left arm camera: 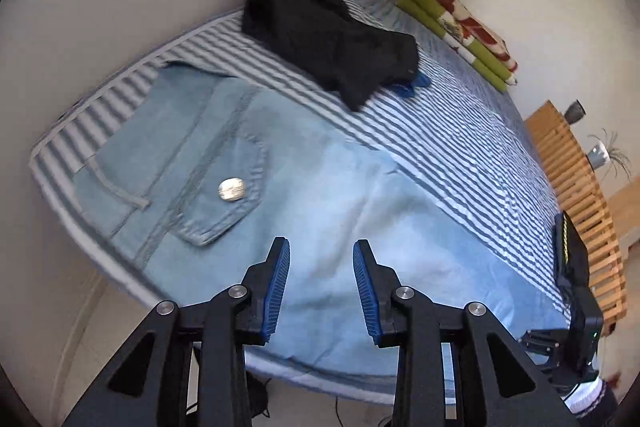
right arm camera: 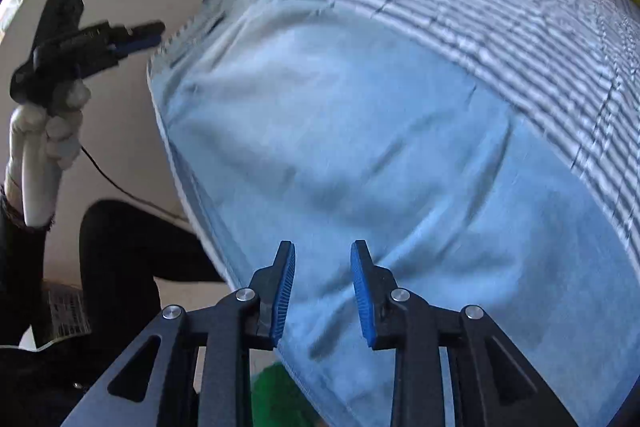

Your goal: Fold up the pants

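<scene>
Left gripper (left arm camera: 321,291): bottom centre of the left wrist view; 2 blue-padded fingers (left arm camera: 278,291) apart, nothing between them; it hovers above the pale cloth, likely poised to pick an edge.
Right gripper (right arm camera: 322,293): bottom centre of the right wrist view; fingers apart and empty, above the near edge of the cloth; seemingly placed to take the opposite end.
Pants (left arm camera: 248,183): light blue denim, spread flat across the near part of the bed; waistband, drawstring and a back pocket with a silver patch at left of the left wrist view; laid smooth, probably so a fold can run cleanly. No fold yet visible.
Bed (left arm camera: 472,131): blue-and-white striped sheet, carries everything.
Black garment (left arm camera: 332,39): crumpled heap at upper centre, well apart from the pants, probably awaiting its turn.
Folded blanket (left arm camera: 460,27): green with red print, upper right by the wall, out of the working area.
</scene>
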Demonstrator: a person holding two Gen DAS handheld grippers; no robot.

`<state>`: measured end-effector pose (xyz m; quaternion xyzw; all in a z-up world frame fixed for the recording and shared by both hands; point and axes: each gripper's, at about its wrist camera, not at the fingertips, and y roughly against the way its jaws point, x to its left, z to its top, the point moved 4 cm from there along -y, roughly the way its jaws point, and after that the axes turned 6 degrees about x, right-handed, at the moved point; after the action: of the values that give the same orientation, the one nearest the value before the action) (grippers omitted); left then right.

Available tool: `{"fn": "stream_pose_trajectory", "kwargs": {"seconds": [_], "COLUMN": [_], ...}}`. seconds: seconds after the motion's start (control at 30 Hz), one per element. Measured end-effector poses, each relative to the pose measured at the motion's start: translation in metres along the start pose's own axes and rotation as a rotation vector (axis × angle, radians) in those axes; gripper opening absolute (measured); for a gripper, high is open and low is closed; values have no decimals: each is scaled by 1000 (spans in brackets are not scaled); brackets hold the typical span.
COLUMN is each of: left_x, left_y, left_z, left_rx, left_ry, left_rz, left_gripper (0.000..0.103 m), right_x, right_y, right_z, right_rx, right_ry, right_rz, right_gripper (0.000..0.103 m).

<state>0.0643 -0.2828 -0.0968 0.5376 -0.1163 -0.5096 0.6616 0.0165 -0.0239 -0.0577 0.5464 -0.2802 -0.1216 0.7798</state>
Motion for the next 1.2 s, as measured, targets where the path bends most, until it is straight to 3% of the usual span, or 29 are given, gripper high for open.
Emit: {"fn": "stream_pose_trajectory", "kwargs": {"seconds": [0.07,0.13,0.3,0.37,0.47,0.57,0.63,0.67,0.7,0.73,0.93,1.07,1.2], "left_x": [-34,-65,-105,-106,-87,-63,-55,-53,-53,-55,-88,-112,-117], "left_y": [-30,-60,-120,-141,-164,-169,-166,-165,-164,-162,-153,-144,-148], "left_z": [20,32,54,55,47,36,33,32,33,35,48,57,46], "left_rx": [35,84,173,204,250,243,238,239,243,248,264,250,277], "left_ry": [-44,-85,-86,-111,-108,-76,-60,-46,-38,-34,-33,-18,-33], "left_rz": [-2,-34,-88,-70,-53,-115,-141,-146,-145,-139,-146,-177,-99], "left_gripper": [36,36,47,47,47,37,36,36,37,37,61,66,70], "right_x": [-20,-39,-71,-85,-89,-74,-67,-65,-66,-67,-56,-25,6], "right_y": [15,12,-25,-41,-58,-66,-67,-66,-67,-66,-32,-22,-33], "right_z": [31,60,112,121,132,130,130,128,128,127,115,94,68], "right_rx": [-93,-124,-105,-86,-54,-53,-45,-37,-26,-28,-131,-132,-96], "right_ry": [-24,-46,-5,-8,12,113,154,155,149,141,105,153,201], "right_rz": [-13,41,-39,-10,101,110,116,131,127,114,197,248,279], "right_gripper": [39,50,50,50,51,53,46,23,9,3,3,3,3]}}
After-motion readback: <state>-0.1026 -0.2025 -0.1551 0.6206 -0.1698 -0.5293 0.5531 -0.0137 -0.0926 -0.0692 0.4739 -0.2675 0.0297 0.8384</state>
